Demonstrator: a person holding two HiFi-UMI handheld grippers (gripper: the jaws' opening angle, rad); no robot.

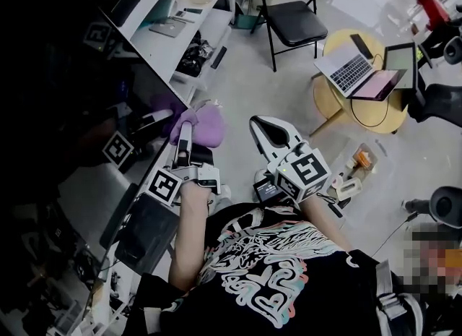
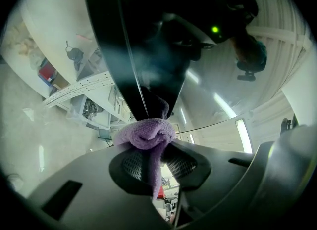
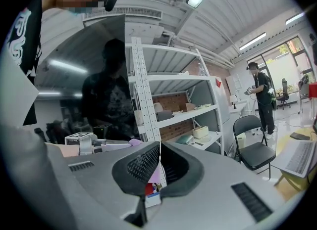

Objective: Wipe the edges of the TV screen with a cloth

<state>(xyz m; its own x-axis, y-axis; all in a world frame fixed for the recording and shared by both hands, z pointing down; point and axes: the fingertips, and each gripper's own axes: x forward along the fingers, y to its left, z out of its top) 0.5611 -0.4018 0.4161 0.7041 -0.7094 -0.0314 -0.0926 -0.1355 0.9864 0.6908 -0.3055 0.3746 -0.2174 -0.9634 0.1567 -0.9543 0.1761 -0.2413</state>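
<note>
Purple cloth (image 2: pixel 144 132) against TV screen (image 2: pixel 143 51) edge, pinched in jaws of left gripper (image 2: pixel 148 163), right gripper (image 3: pixel 158 167) (jaws pressed together, empty) beside the screen.

No legible txt, brands or nos. anywhere; shirt (image 1: pixel 267 269) graphic can't be read.

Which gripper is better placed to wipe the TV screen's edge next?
Left. The left gripper is shut on the purple cloth, which sits against the TV screen at its edge. The right gripper is shut on nothing, held away from the screen.
</note>
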